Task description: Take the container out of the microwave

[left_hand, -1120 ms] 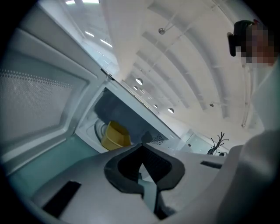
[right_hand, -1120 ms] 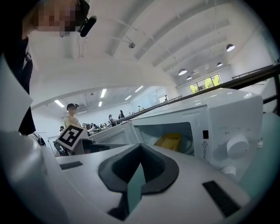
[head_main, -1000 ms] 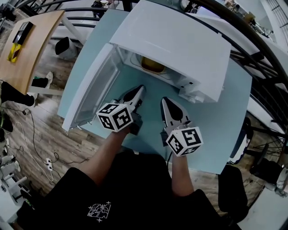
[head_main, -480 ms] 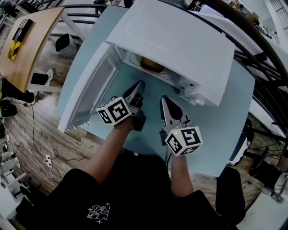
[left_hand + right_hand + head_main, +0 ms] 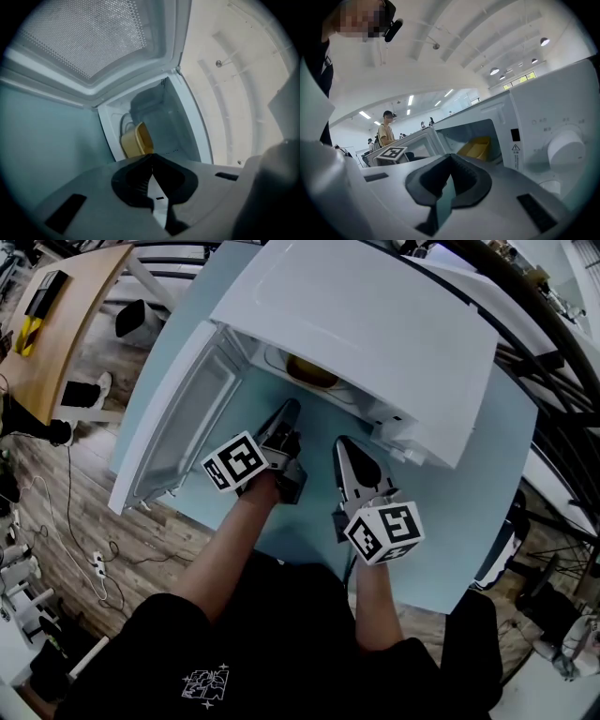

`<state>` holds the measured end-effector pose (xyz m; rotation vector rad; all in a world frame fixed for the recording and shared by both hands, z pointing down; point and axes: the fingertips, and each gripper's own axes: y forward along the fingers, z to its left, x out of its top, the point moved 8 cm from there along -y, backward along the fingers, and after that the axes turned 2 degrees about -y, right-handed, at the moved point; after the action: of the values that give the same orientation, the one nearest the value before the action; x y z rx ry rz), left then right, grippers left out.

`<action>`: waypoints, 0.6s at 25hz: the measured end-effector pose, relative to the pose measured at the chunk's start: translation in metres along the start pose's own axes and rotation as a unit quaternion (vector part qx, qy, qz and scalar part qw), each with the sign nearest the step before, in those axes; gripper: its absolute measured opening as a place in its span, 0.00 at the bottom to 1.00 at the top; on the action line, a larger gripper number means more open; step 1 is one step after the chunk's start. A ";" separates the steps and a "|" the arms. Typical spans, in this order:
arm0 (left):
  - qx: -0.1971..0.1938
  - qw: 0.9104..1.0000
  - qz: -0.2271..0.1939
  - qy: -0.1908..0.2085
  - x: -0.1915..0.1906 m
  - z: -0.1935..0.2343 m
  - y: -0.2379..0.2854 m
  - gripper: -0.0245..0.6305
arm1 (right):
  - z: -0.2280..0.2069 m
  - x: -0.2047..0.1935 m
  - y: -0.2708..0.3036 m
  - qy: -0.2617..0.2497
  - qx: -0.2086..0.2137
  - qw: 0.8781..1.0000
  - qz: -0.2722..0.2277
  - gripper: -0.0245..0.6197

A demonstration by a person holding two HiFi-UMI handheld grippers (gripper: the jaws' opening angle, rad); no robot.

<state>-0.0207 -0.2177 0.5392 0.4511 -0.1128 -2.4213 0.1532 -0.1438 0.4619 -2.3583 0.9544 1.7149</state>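
A white microwave [image 5: 366, 324] stands on a light blue table [image 5: 469, 493] with its door [image 5: 178, 423] swung open to the left. Inside sits a yellow container [image 5: 309, 371], also seen in the left gripper view [image 5: 137, 139] and the right gripper view [image 5: 477, 147]. My left gripper [image 5: 289, 407] is shut and empty, its tips at the mouth of the cavity just short of the container. My right gripper [image 5: 342, 444] is also shut and empty. It hovers over the table in front of the microwave's control panel [image 5: 553, 140], to the right of the opening.
The open door's mesh window [image 5: 89, 37] lies to the left of my left gripper. A wooden table [image 5: 56, 315] stands at the far left, with cables [image 5: 94, 563] on the floor. A dark chair [image 5: 506, 540] sits to the right of the table. People [image 5: 386, 129] stand far off.
My left gripper has rolled and moved forward and down toward the microwave opening. The right gripper has shifted only a little. The container has not moved.
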 end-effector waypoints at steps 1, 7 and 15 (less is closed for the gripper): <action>0.003 1.000 -0.004 -0.006 -0.001 0.002 0.002 0.05 | -0.001 -0.001 0.001 0.001 0.002 1.000 0.001 0.05; 0.015 0.999 -0.022 -0.030 -0.003 0.007 0.013 0.05 | -0.005 -0.008 0.006 0.009 0.020 1.000 0.007 0.05; 0.034 0.997 -0.029 -0.061 -0.006 0.014 0.026 0.18 | -0.017 -0.011 0.009 0.015 0.031 0.999 0.010 0.05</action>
<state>-0.0058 -0.2349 0.5591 0.3400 -0.2388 -2.5069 0.1606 -0.1528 0.4799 -2.3502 1.0248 1.6357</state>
